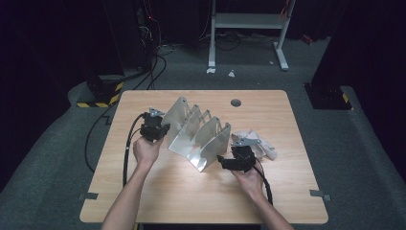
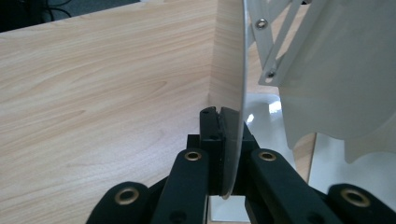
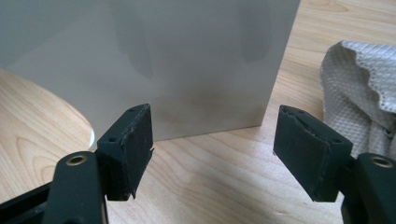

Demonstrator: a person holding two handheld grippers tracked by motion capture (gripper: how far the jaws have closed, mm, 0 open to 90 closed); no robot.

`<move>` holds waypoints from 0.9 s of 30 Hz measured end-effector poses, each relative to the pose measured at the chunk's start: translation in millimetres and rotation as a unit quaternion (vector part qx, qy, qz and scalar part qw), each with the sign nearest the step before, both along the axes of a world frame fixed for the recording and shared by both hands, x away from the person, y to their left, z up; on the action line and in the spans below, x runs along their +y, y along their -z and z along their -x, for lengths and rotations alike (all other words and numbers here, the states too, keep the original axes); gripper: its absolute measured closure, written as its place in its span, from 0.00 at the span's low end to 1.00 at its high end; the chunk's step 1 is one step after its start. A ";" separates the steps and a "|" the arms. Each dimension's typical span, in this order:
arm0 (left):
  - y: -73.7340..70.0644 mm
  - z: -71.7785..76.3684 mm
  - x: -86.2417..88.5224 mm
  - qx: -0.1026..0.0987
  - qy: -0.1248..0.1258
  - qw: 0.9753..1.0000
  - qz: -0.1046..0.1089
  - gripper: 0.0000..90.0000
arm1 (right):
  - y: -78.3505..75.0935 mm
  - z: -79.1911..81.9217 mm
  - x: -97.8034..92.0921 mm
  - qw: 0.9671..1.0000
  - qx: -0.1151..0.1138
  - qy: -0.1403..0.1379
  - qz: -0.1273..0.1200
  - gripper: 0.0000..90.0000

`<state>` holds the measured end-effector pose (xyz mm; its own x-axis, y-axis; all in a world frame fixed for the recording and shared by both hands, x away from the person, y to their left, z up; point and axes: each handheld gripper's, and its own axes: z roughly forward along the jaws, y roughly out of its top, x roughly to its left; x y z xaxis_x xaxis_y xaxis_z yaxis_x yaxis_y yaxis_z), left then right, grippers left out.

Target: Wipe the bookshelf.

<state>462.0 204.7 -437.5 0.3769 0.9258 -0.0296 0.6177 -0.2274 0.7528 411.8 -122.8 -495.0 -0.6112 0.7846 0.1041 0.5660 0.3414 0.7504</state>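
The folding metal rack [image 1: 198, 134] stands at the middle of the wooden table [image 1: 158, 191]. The left gripper [image 2: 220, 116] is clenched on the rack's end plate; the right gripper [image 3: 212, 149] gapes wide just before the opposite end plate, the white cloth [image 3: 359, 74] beside it.

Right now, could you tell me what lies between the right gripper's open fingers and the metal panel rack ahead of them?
Bare tabletop: in the right gripper view, the right gripper faces the rack with nothing between.
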 end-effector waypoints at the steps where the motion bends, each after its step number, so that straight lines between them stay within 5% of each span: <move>1: 0.3 -0.4 1.3 0.000 0.000 1.000 0.002 0.97 | -0.4 -0.8 -0.3 1.000 0.001 0.001 -0.001 0.31; 19: 0.5 20.3 16.6 0.001 -0.002 1.000 0.002 0.97 | -1.2 -14.4 -10.6 1.000 0.015 0.011 -0.013 0.32; 27: -8.6 39.5 14.2 -0.027 0.003 1.000 0.004 0.75 | 6.2 -18.3 -14.0 1.000 0.023 0.013 -0.002 0.33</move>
<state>422.6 218.9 -428.9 0.3843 0.9230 -0.0168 0.5750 -0.2251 0.7866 430.1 -136.8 -501.2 -0.5849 0.7997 0.1351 0.6086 0.3226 0.7249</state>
